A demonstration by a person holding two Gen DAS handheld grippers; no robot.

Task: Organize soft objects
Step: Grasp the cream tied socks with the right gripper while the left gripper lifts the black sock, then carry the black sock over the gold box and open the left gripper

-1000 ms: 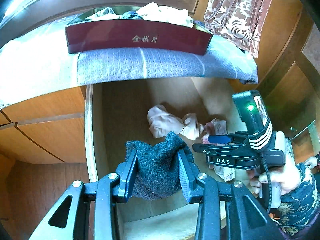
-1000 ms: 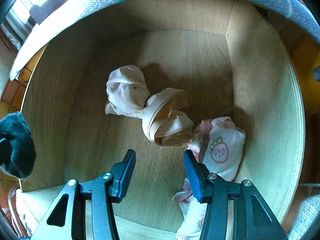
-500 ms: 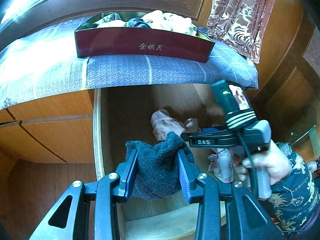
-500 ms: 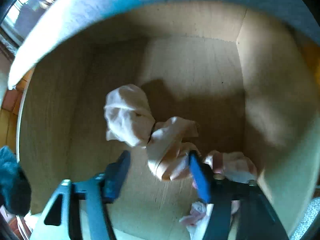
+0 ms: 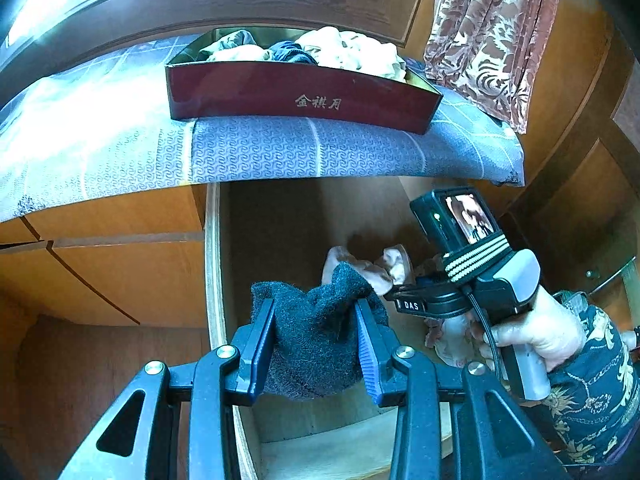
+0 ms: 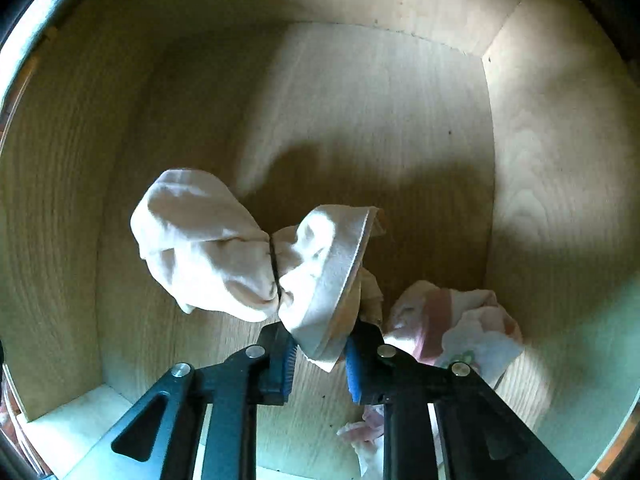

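Inside the drawer: a cream, soft, knotted fabric bundle (image 6: 224, 248) lay on the pale wooden drawer floor (image 6: 360, 120).
Right gripper (image 6: 318, 354): its jaws had just been closing and now pinched the bundle's banded end.
Left gripper (image 5: 316, 344): clamped on a dark grey fuzzy sock (image 5: 316, 320), above the drawer.
Handling: probably light, limp and compressible; best taken at the thick band.
Destination, likely: a dark red rectangular box (image 5: 296, 96) of clothes above.

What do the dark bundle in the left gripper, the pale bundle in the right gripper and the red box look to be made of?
Dark bundle: thick fuzzy knit, likely wool or fleece; nubbly matte pile.
Pale bundle: thin smooth stretch fabric, perhaps nylon hosiery; fine wrinkles, banded cuff.
Red box: glossy, hard-looking wall with gold characters; lacquered card or metal, cannot tell which.
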